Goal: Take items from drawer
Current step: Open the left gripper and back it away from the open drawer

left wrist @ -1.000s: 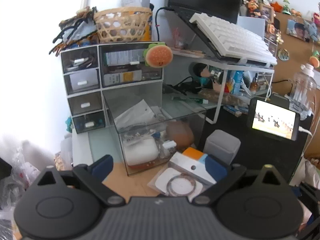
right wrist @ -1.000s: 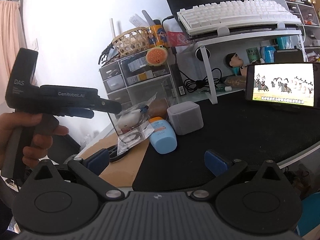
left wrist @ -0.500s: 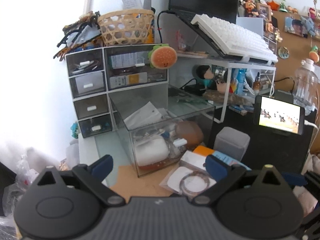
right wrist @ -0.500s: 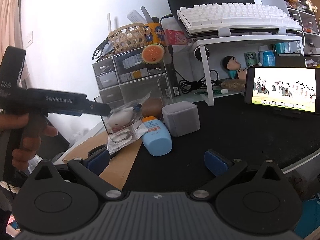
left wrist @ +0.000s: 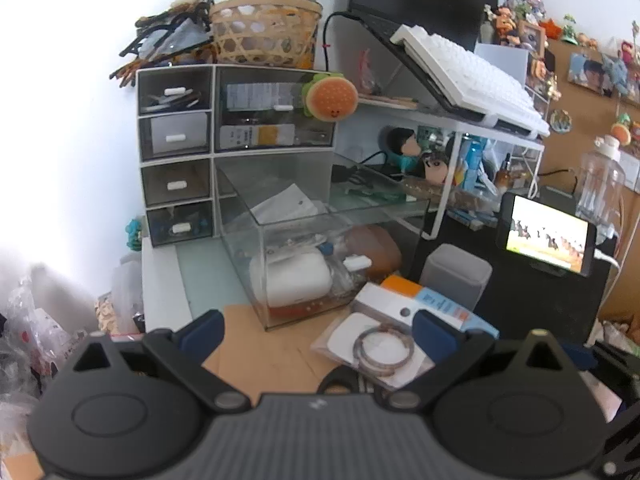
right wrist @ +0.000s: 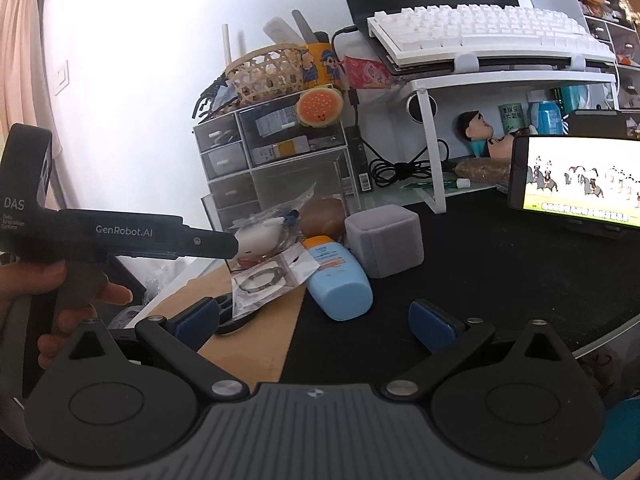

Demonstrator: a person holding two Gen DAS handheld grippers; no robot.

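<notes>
With both sets of jaws spread and empty, take the smooth, light white case (left wrist: 291, 279) in the clear drawer (left wrist: 280, 224) across its narrow sides, since the rounded shell may slip.

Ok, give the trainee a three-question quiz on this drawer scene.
1. True or false: the clear drawer is pulled out of the organizer.
2. What lies in the drawer's front corner: A) white case B) scissors C) phone?
3. Fill in: the blue sunscreen tube lies beside the grey ___.

Key: 1 true; 2 A; 3 box.
</notes>
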